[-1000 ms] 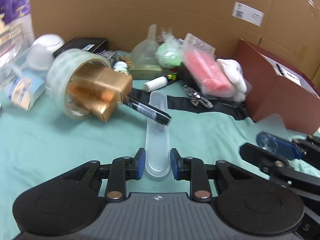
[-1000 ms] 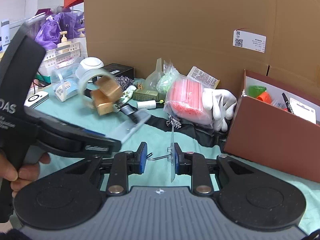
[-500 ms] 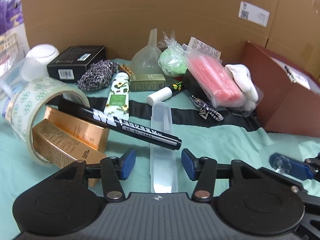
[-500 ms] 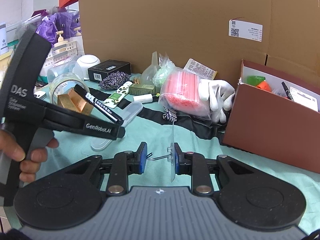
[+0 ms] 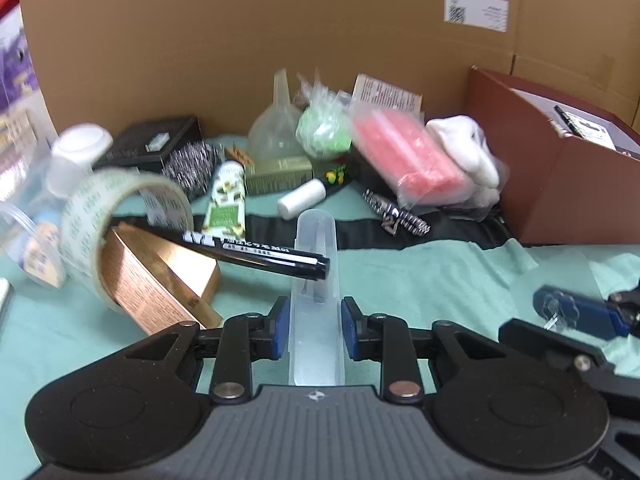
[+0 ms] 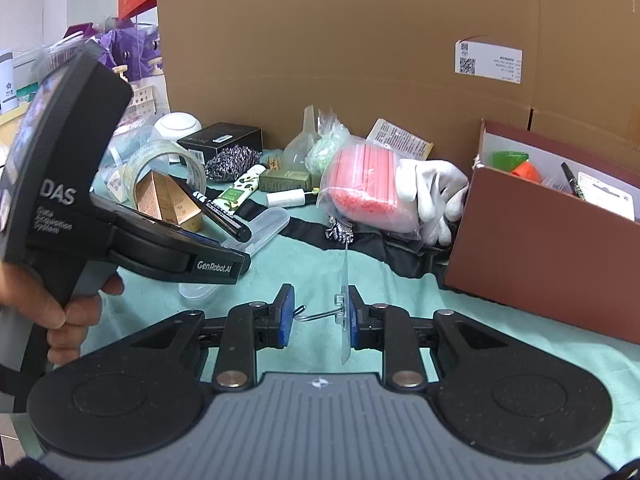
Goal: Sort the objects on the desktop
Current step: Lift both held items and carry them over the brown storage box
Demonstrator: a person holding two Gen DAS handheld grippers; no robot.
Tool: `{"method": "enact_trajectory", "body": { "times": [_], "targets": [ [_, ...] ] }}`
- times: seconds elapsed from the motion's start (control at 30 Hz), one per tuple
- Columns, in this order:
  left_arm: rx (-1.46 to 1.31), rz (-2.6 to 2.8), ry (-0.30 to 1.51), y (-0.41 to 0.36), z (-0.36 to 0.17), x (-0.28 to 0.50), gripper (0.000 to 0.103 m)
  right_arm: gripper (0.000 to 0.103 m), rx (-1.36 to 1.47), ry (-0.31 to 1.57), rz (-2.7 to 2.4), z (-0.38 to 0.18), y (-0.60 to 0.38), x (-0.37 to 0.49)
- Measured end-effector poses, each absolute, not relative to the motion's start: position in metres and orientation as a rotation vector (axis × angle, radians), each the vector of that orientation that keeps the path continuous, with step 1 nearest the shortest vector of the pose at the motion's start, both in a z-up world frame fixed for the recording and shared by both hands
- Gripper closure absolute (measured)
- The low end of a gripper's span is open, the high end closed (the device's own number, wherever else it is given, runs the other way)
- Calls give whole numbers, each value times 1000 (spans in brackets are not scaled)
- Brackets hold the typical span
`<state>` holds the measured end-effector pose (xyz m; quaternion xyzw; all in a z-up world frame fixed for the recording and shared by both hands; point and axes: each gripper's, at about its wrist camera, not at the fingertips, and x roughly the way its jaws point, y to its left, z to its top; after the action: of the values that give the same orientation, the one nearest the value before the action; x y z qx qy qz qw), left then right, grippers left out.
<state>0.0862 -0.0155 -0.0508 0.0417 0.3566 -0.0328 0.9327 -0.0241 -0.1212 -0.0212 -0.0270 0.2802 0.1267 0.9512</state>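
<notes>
Clear plastic is what the left claw (image 5: pixel 314 330) has between its blue pads: a long case (image 5: pixel 316 280) on the green table (image 5: pixel 420 280). The pads sit right at its sides, but I cannot tell if they squeeze it. A black marker (image 5: pixel 256 250) lies across the case; its white writing is too blurry to read. The right claw (image 6: pixel 318 314) pinches a clear sticky hook (image 6: pixel 340 308), with its wire tip against the left pad. The left tool's side reads "DAS" and "GenRobot.AI". The brown box (image 6: pixel 540 248) is cut off at the right edge.
</notes>
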Motion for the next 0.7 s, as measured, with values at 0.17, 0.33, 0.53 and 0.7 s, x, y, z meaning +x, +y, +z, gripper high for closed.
{"method": "enact_trajectory", "body": {
  "times": [0.17,0.33,0.53,0.7],
  "targets": [
    [62,-110,670,-19,-27,71,75,78,-54,540,247,-13,-126,-28],
    [29,-168,602,-25,1,58,75,78,-57,493,233,2,-133,-36],
    [35,-240,528,-46,32,55,75,78,-58,425,206,23,-147,-41],
    [43,-332,479,-80,58,68,75,78,-51,356,153,47,-173,-40]
  ]
}}
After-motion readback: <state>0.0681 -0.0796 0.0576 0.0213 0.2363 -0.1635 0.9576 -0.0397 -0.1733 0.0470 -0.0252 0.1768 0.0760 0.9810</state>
